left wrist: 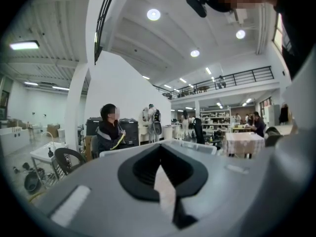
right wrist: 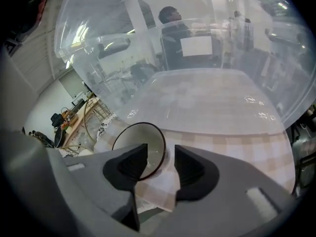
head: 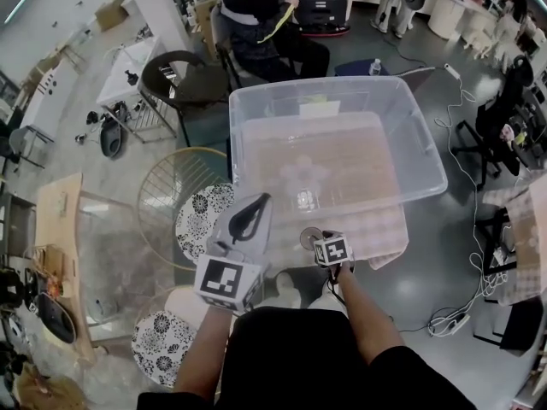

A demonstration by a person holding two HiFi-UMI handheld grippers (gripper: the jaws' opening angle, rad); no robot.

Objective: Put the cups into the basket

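Note:
A clear plastic bin (head: pixel 425 162), the basket here, stands on a table with a checked cloth (head: pixel 385 233). Something glassy (head: pixel 304 198) shows through the bin's floor; I cannot tell what it is. A glass cup (right wrist: pixel 138 143) with a dark rim lies tilted at the cloth's near edge, in front of the bin (right wrist: pixel 197 83). My right gripper (right wrist: pixel 160 156) is open with the cup's wall between the jaws and a gap on the right side. The head view shows that gripper (head: pixel 320 236) beside the cup (head: pixel 308 237). My left gripper (head: pixel 259 202) is raised, shut and empty, pointing over the bin (left wrist: pixel 160 154).
A person (head: pixel 265 24) sits behind the table next to a black chair (head: pixel 184 79). A round wire frame (head: pixel 171 190) and two patterned stools (head: pixel 203 216) (head: pixel 162 344) stand at the left. An office chair (head: pixel 500 118) and floor cables (head: pixel 457 319) are on the right.

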